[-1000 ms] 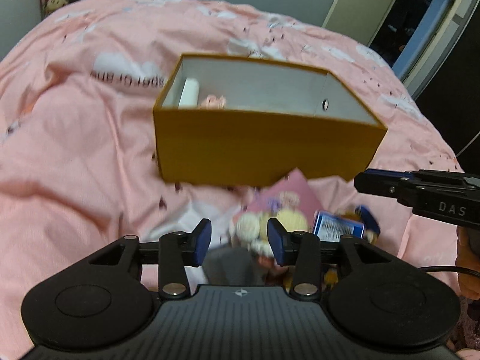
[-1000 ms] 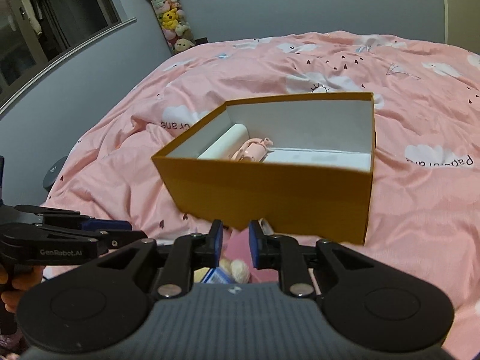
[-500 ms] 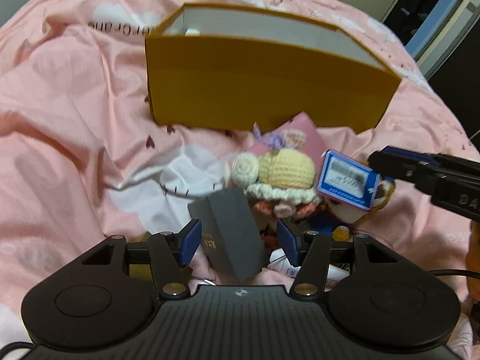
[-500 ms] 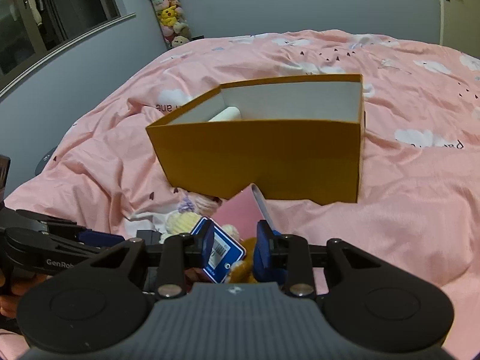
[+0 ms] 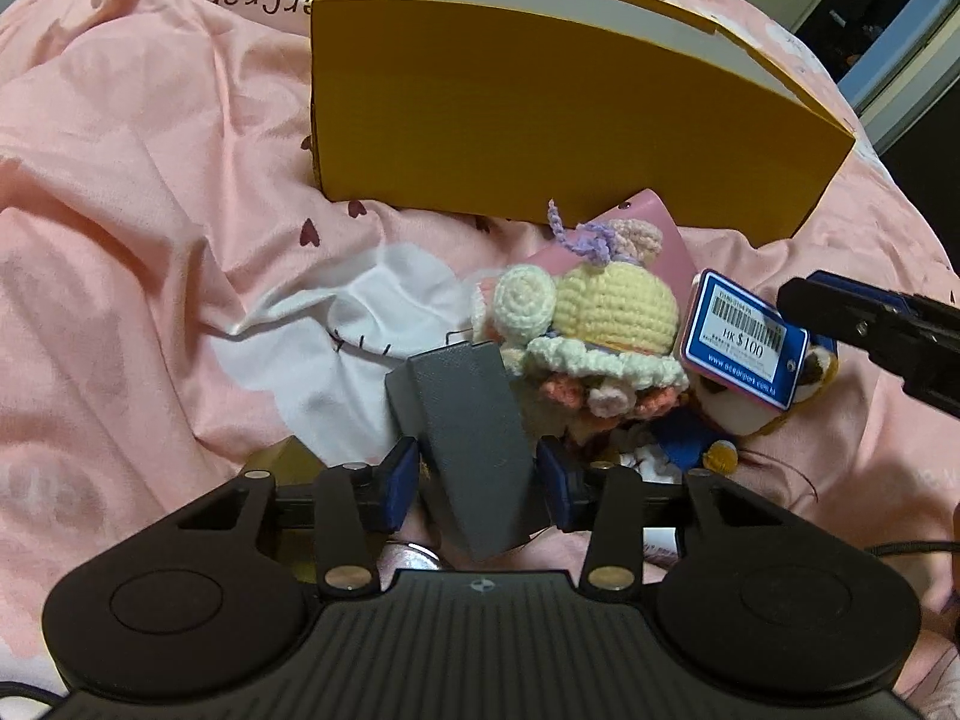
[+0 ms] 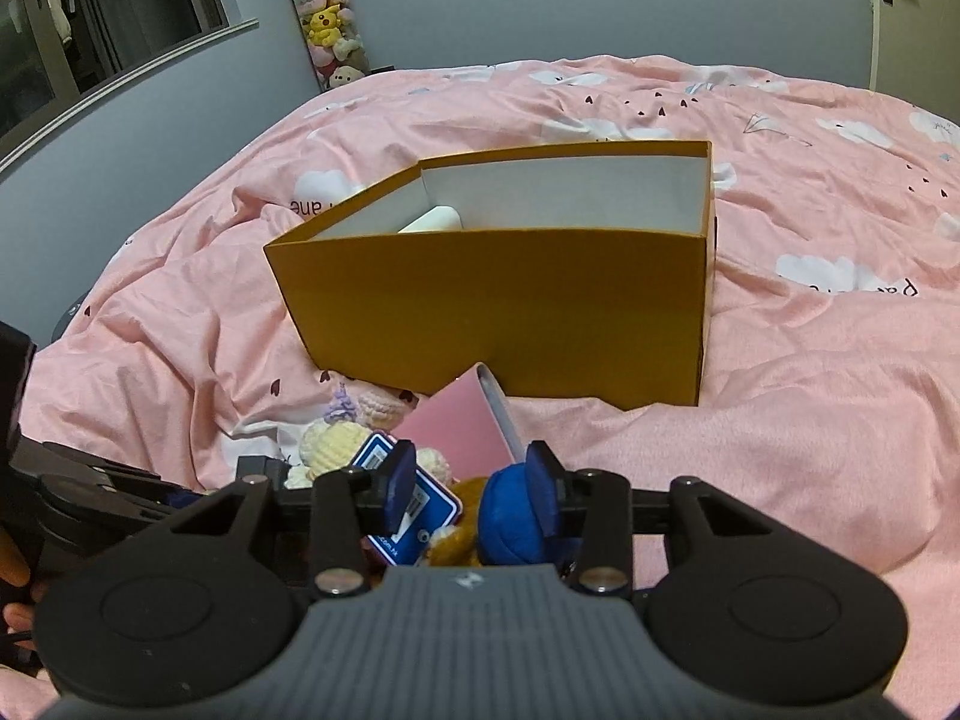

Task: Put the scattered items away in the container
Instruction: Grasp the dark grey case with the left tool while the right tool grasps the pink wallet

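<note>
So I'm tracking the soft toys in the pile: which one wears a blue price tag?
The brown plush toy at the pile's right end carries the blue price tag. The crocheted yellow doll beside it has none.

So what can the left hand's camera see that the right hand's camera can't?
Only the left wrist view shows the grey box standing between the left gripper pads, and the price on the blue tag.

Only the right wrist view shows the white thing inside the orange box, and the shelf of plush toys.

Both show the orange box, the crocheted doll, the blue tag and the pink bedcover.
</note>
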